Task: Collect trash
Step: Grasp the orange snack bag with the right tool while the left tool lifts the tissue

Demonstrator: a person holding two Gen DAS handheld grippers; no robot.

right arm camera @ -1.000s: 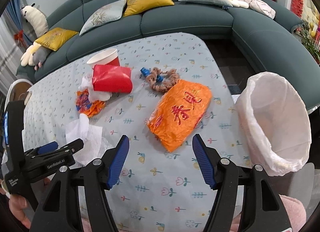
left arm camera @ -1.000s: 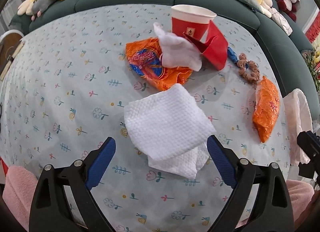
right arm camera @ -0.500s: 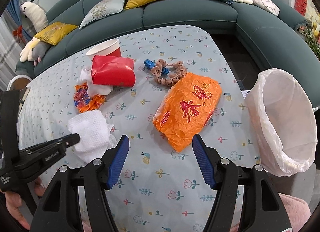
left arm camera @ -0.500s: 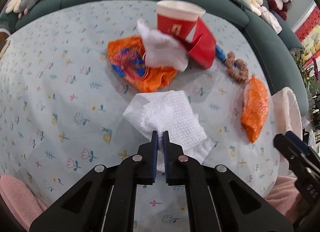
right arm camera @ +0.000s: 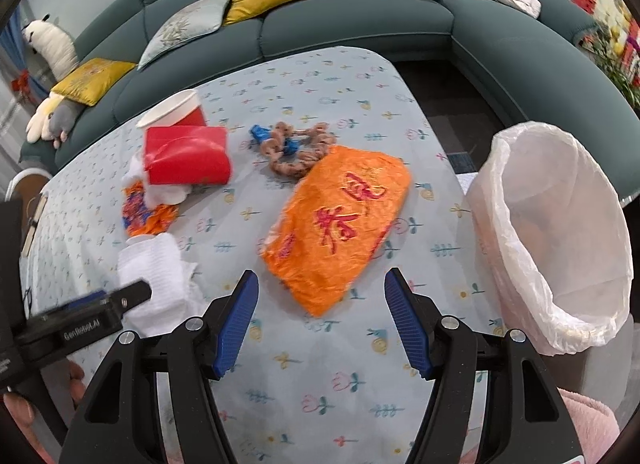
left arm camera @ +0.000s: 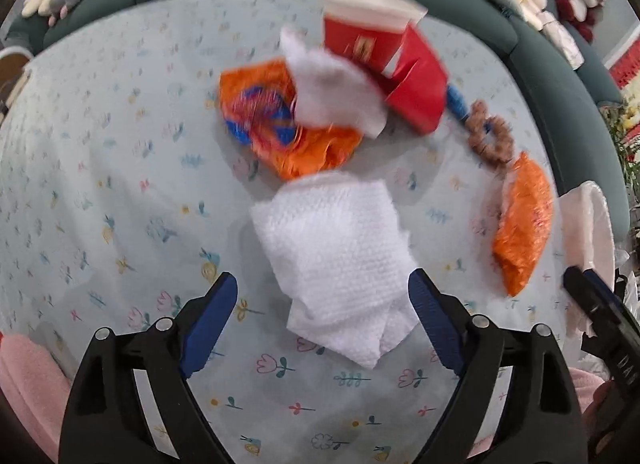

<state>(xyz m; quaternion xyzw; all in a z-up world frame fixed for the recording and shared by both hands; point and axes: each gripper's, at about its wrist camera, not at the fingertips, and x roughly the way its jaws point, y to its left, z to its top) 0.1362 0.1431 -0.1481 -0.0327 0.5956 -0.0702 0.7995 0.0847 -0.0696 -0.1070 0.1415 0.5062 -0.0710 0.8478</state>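
A white paper towel (left arm camera: 336, 260) lies folded on the flowered tablecloth (left arm camera: 120, 184), its near end between the fingers of my left gripper (left arm camera: 322, 284). The jaws are opening and the blue pads stand clear of the towel on both sides. My right gripper (right arm camera: 322, 278) hangs open over the cloth with nothing between its fingers; the big orange packet (right arm camera: 340, 224) lies just beyond its tips. A bin with a white liner (right arm camera: 560, 232) stands off the table's right edge.
Farther back lie a crumpled orange wrapper (left arm camera: 280, 124), a white tissue (left arm camera: 328, 92), a red paper cup (left arm camera: 364, 36), a red packet (left arm camera: 420, 92) and a brown scrunchie (left arm camera: 488, 136). A teal sofa (right arm camera: 360, 16) with cushions curves behind the table.
My left gripper was open, shut on the paper towel half a second ago, and stands wide again; the towel is more bunched. My right gripper has sunk a little toward the orange packet.
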